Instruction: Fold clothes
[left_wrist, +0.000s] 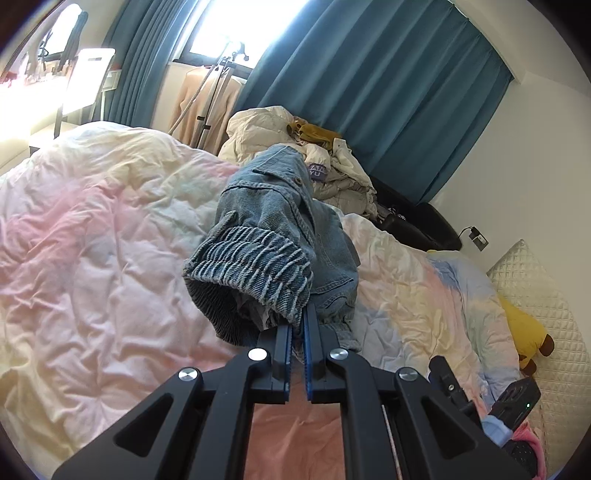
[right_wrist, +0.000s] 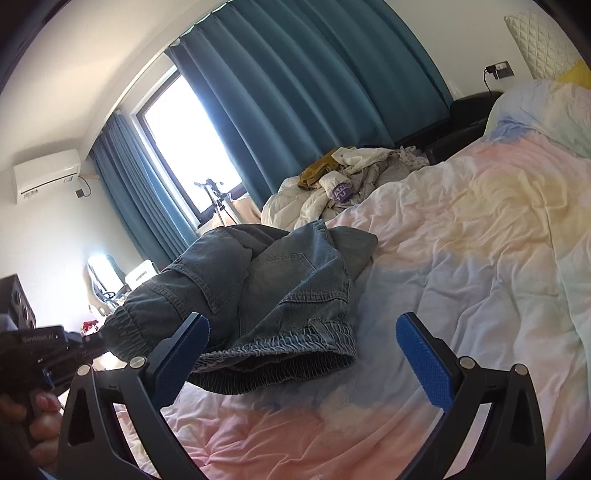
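**Denim trousers going up by the waistband**

The left gripper is pinching the gathered waistband of a pair of denim trousers, its blue pads closed tight on a bunch of the elastic edge. The trousers are hanging and bunching straight ahead of its fingertips, with the rest of the cloth trailing forward and down onto the pastel quilt below. In the right wrist view the same trousers are lying crumpled just ahead of the right gripper, whose jaws are standing wide apart and gripping nothing; the waistband is passing between and a little beyond its blue pads, close to the left-hand pad, though whether it is touching that pad is unclear. At the far left of that view a hand is holding the other tool's handle.

The denim is looking fairly thick and heavy for clothing: soft enough to fold and slump, stiff enough to hold creases, and not slippery. The ribbed elastic is offering a firm, bulky hold. A sensible second hold would seem to be the waistband at its opposite end, so the trousers can be stretched flat between both tools. Beyond the trousers, a pile of pale clothes is waiting near the teal curtain.
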